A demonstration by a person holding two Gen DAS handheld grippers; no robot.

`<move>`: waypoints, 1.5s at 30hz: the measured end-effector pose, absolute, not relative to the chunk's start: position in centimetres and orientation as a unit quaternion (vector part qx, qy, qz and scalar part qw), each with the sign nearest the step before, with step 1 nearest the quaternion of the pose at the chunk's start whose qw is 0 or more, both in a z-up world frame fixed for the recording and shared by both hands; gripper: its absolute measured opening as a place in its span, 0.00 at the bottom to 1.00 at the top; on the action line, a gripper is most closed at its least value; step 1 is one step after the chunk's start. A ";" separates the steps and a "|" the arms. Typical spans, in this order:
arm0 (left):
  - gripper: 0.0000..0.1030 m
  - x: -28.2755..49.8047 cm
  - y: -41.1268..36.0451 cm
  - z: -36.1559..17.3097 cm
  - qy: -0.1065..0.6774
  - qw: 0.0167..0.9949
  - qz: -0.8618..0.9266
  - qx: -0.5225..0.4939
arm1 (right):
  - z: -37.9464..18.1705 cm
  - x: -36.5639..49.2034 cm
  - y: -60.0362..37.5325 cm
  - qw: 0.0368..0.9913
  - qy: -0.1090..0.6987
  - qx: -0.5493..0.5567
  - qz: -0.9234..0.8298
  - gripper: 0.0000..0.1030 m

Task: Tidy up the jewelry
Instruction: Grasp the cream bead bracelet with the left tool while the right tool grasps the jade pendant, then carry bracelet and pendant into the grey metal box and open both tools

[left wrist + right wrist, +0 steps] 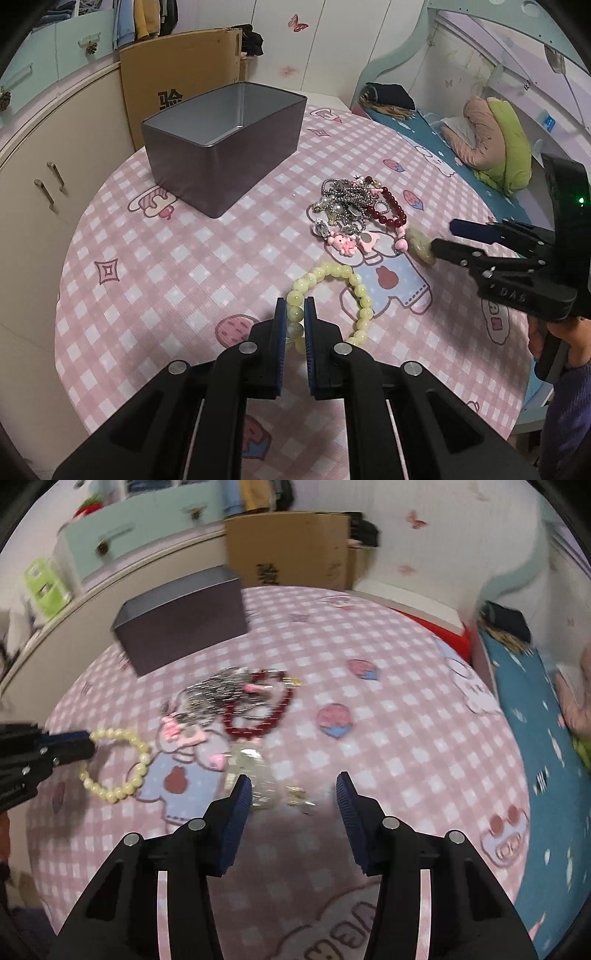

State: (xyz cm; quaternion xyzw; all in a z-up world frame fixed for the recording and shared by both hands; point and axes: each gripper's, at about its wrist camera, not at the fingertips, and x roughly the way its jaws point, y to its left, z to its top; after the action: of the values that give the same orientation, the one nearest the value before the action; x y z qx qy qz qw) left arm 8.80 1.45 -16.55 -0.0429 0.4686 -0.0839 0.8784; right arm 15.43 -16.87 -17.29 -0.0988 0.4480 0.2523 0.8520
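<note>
The pale yellow bead bracelet [334,291] lies on the pink checked tablecloth [166,266], near the 6 o'clock edge of the left wrist view. The left gripper [295,314] is clenched on one side of this bracelet, with beads sitting between its two blue pads [280,325]. The rest of the loop lies on the cloth toward 2 o'clock from the pads.

Toward 12 o'clock from the bracelet is a tangled pile of silver chains [345,201], touching a dark red bead bracelet [391,212] at its 3 o'clock side. Pink charms [345,244] lie just beside the pile at its 6 o'clock side.

The right gripper [293,790] is released, its jaws wide apart, and it holds nothing. Between and just ahead of its fingers lies a pale greenish piece [255,775], blurred, so I cannot tell what it is.

A grey open box [225,147] stands well apart from the jewelry, toward 10 o'clock, and its inside looks bare. Behind it is a cardboard box [181,70]
</note>
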 end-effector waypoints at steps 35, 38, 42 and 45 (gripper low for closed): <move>0.08 10.4 1.3 -7.8 0.406 0.883 -0.212 -0.101 | -10.6 15.2 -14.9 0.865 0.422 -0.099 0.251 0.29; 0.08 11.1 2.2 -5.3 0.382 0.895 -0.210 -0.094 | -8.9 15.8 -13.9 0.871 0.412 -0.097 0.249 0.29; 0.08 13.0 3.9 -1.7 0.352 0.914 -0.191 -0.071 | -6.5 17.1 -12.2 0.876 0.398 -0.088 0.258 0.29; 0.08 14.6 5.0 -0.2 0.343 0.923 -0.167 -0.048 | -4.9 18.6 -10.6 0.877 0.391 -0.071 0.270 0.29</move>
State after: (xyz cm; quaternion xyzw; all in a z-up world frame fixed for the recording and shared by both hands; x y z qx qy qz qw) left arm 14.58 5.00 -0.15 -0.0480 0.3427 -0.1671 0.9232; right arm 18.60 -10.60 -4.90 -0.0707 0.3911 0.2696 0.8771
